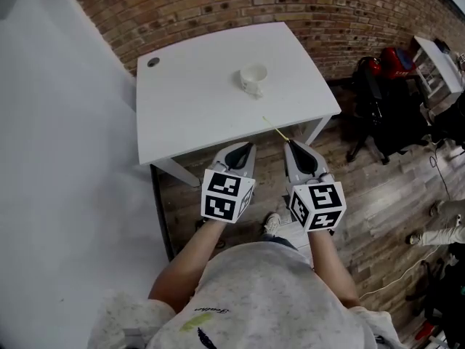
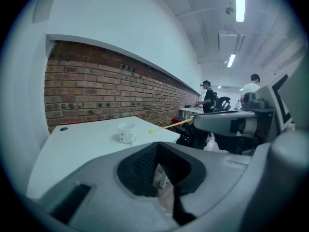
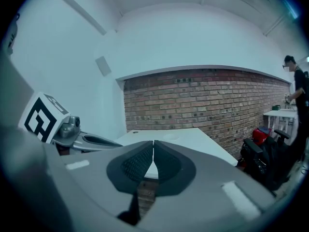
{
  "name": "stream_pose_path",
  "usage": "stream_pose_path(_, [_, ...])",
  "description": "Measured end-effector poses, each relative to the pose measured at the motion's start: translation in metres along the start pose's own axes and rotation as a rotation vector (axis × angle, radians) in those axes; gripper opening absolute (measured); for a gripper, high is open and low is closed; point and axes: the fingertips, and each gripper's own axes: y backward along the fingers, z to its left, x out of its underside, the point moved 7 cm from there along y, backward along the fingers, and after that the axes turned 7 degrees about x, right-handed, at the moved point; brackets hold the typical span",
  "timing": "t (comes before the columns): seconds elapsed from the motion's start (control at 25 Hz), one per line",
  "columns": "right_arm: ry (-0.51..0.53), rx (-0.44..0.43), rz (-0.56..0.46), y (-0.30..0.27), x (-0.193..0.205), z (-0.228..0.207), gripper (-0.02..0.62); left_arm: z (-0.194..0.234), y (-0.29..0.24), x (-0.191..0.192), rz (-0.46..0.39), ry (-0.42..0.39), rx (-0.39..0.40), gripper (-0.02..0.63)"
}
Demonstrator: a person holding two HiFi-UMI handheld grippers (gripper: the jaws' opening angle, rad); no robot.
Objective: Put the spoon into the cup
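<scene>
The person stands at the near edge of a white desk (image 1: 196, 100) that backs onto a brick wall (image 1: 240, 6), holding both tools out low in front of them, side by side in the lower middle of the head view. The right claw (image 1: 290, 144) is pinched down on the tail of a thin yellow spoon (image 1: 277, 129). From the right gripper view the two pads of that claw (image 3: 153, 142) meet with only a hairline slit between them, and the spoon itself is too thin to make out there. The spoon sticks forward and up-left from the tip, over the desk's front edge, its small bowl end in the air above the desk top; in the left gripper view it (image 2: 169, 126) runs as a slim yellow line toward the cup without reaching it. The cup (image 1: 253, 78) sits upright near the middle of the desk, above the claws in the frame, well apart from the spoon's end. It is white with a little reddish pattern on its side (image 2: 127, 132), its mouth faces up, and only its own white inside shows. The left claw (image 1: 247, 147) hangs just short of the desk edge; its pads (image 2: 157, 145) come together at the tips with nothing caught between them, only wooden floor (image 1: 378, 202) showing below.
</scene>
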Motion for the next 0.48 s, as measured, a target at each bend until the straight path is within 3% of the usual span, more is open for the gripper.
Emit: stream_pose_path(0.48, [-0.007, -0.103, 0.016, -0.063, -0.014, -0.07, 0.015, 0.012, -0.075, -0.028, 0.012, 0.03, -0.093, -0.008])
